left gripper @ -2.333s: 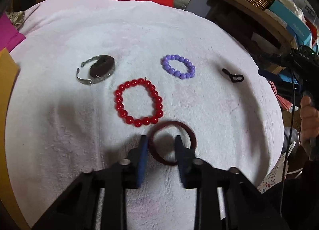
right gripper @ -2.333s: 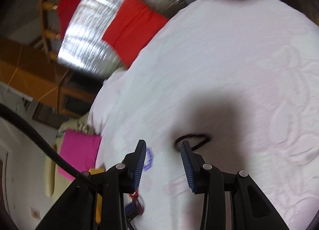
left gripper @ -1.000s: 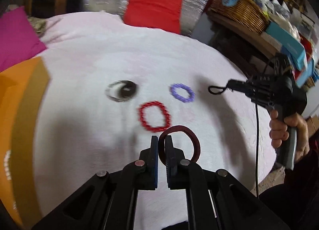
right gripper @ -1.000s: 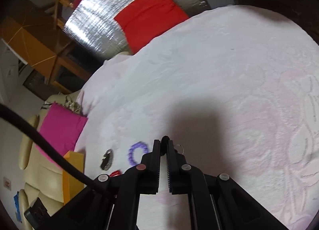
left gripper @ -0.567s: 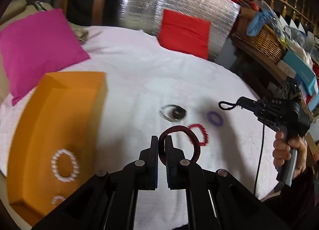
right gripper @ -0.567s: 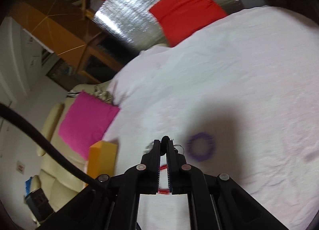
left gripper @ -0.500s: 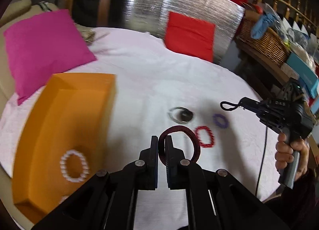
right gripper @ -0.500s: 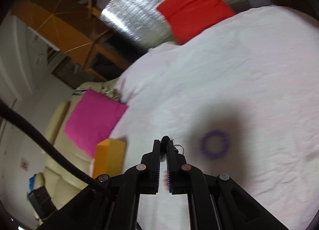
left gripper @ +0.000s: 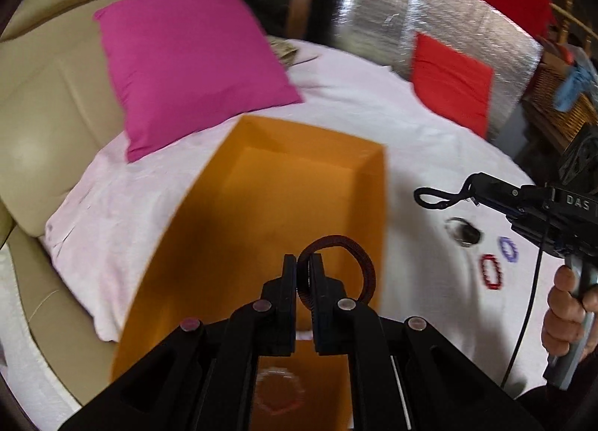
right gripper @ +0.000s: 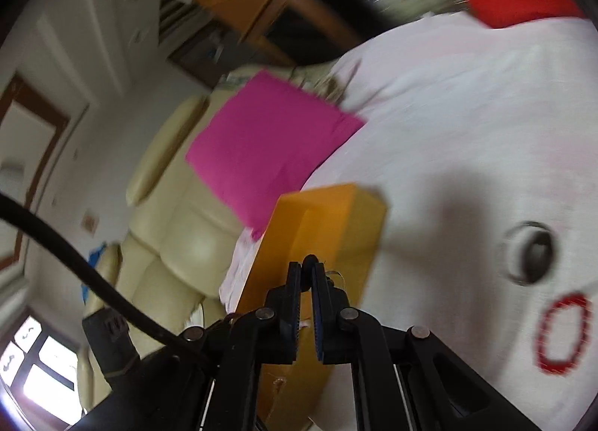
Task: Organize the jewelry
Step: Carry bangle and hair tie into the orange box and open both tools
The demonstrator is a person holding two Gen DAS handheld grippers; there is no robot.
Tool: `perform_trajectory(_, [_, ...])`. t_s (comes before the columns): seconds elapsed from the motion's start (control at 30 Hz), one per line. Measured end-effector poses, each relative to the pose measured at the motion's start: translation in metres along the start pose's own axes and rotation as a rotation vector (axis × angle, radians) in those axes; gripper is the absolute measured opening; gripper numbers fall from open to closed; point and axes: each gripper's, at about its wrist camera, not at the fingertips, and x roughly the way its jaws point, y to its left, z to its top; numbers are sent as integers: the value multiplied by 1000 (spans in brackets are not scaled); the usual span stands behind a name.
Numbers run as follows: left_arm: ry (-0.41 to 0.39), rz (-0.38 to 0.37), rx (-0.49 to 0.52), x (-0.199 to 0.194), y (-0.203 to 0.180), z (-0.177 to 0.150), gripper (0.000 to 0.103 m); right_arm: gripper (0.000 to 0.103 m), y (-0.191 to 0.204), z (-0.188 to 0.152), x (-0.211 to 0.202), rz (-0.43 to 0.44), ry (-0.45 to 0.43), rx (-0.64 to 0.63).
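Observation:
My left gripper [left gripper: 303,262] is shut on a dark red bangle [left gripper: 364,262] and holds it above the open orange box [left gripper: 284,199]. A pale bead bracelet [left gripper: 278,393] lies blurred in the box's near end. My right gripper [right gripper: 306,270] is shut on a small black loop [right gripper: 308,262]; the loop also shows in the left wrist view [left gripper: 429,199], held in the air right of the box. On the white cloth lie a red bead bracelet [left gripper: 490,274], a purple bead bracelet [left gripper: 509,248] and a silver cuff with a dark piece [left gripper: 463,234].
A pink cushion [left gripper: 187,64] lies on a cream sofa [left gripper: 45,102] beyond the box. A red cushion [left gripper: 452,79] leans on a silver panel [left gripper: 429,23] at the back. A wicker basket [left gripper: 560,117] stands at the far right.
Both grippers closed on their pieces, lifted them off the cloth and swung left. The left one now hangs over the orange box; the right one has followed toward the box.

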Motion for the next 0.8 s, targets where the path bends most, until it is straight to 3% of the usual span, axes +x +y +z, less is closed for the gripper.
perform_trajectory(0.27, [102, 109, -45, 43, 34, 4, 6, 7, 42, 0, 99, -105, 153, -166])
perform_trajectory(0.53, [190, 169, -62, 63, 46, -8, 7, 7, 49, -8, 144, -188, 236, -257])
perform_trajectory(0.63, [218, 186, -63, 68, 45, -12, 8, 9, 51, -12, 150, -214, 228, -291])
perform_trajectory(0.67, [226, 191, -59, 69, 44, -14, 10, 9, 51, -12, 149, -214, 212, -297])
perform_trajectory(0.73, [225, 207, -47, 68, 41, -15, 23, 23, 49, -10, 144, -210, 196, -284])
perform_trajectory(0.8, [206, 223, -48, 65, 41, -16, 40, 32, 46, -5, 130, -181, 142, -260])
